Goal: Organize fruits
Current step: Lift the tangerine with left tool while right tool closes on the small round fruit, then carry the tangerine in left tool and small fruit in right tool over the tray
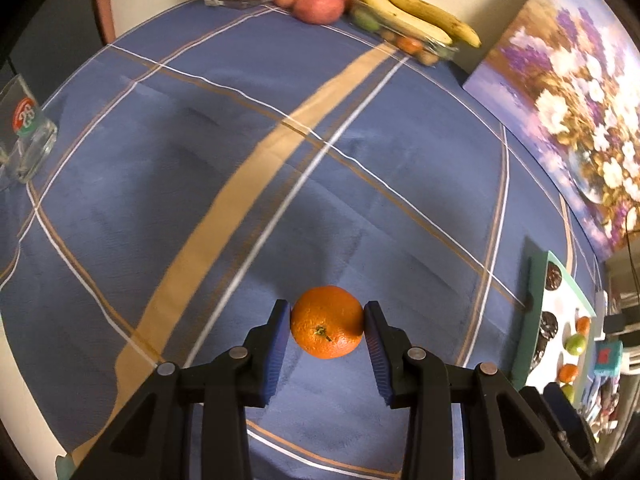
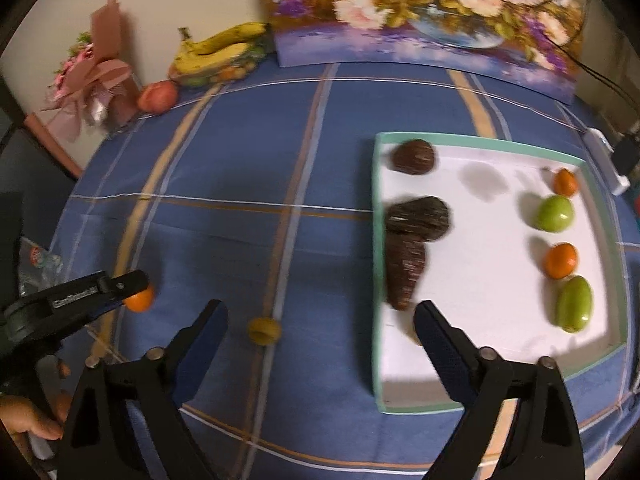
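My left gripper (image 1: pixel 326 314) is shut on an orange tangerine (image 1: pixel 327 322), held just above the blue plaid tablecloth; it also shows in the right wrist view (image 2: pixel 138 298) at the far left. My right gripper (image 2: pixel 320 320) is open and empty, above the cloth beside the left edge of a white tray with a green rim (image 2: pixel 376 264). The tray holds two tangerines (image 2: pixel 561 260), two green fruits (image 2: pixel 555 213) and several dark brown fruits (image 2: pixel 418 216). A small yellow fruit (image 2: pixel 263 331) lies on the cloth between my right fingers.
Bananas (image 1: pixel 416 12) on a clear container and red apples (image 1: pixel 320 4) sit at the table's far edge. A flower painting (image 2: pixel 424 12) leans on the wall. A glass jar (image 1: pixel 26 136) stands at the left. A pink gift bag (image 2: pixel 100 80) stands far left.
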